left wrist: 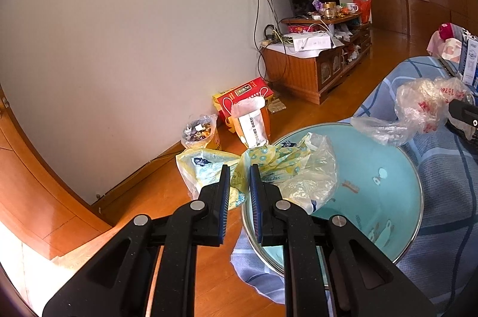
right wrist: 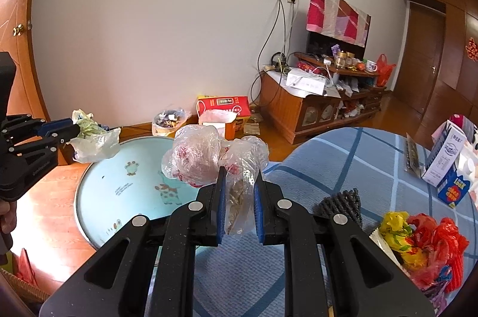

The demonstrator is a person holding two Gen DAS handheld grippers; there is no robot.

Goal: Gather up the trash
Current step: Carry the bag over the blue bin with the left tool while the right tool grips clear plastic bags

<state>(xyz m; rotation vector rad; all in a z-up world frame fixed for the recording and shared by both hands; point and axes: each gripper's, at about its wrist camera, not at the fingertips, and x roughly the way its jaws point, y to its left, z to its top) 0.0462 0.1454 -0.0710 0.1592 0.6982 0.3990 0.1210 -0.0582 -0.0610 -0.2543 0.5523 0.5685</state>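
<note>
My left gripper (left wrist: pixel 240 169) is shut on a yellow-and-white printed plastic bag (left wrist: pixel 269 167), which hangs over the rim of a light-blue round basin (left wrist: pixel 388 182). The same left gripper (right wrist: pixel 76 129) and its bag (right wrist: pixel 92 140) show at the left of the right wrist view. My right gripper (right wrist: pixel 240 175) is shut on a crumpled clear plastic bag with red print (right wrist: pixel 206 158), held above the basin (right wrist: pixel 125 188) and the table's edge. That clear bag (left wrist: pixel 418 110) also appears at the right of the left wrist view.
A blue checked tablecloth (right wrist: pixel 343 161) covers the table. On it lie a dark mesh piece (right wrist: pixel 340 203), red and yellow wrappers (right wrist: pixel 424 245) and a milk carton (right wrist: pixel 448 161). A full waste bin (right wrist: pixel 168 122), red boxes (right wrist: pixel 224 106) and a wooden cabinet (right wrist: pixel 298 107) stand along the wall.
</note>
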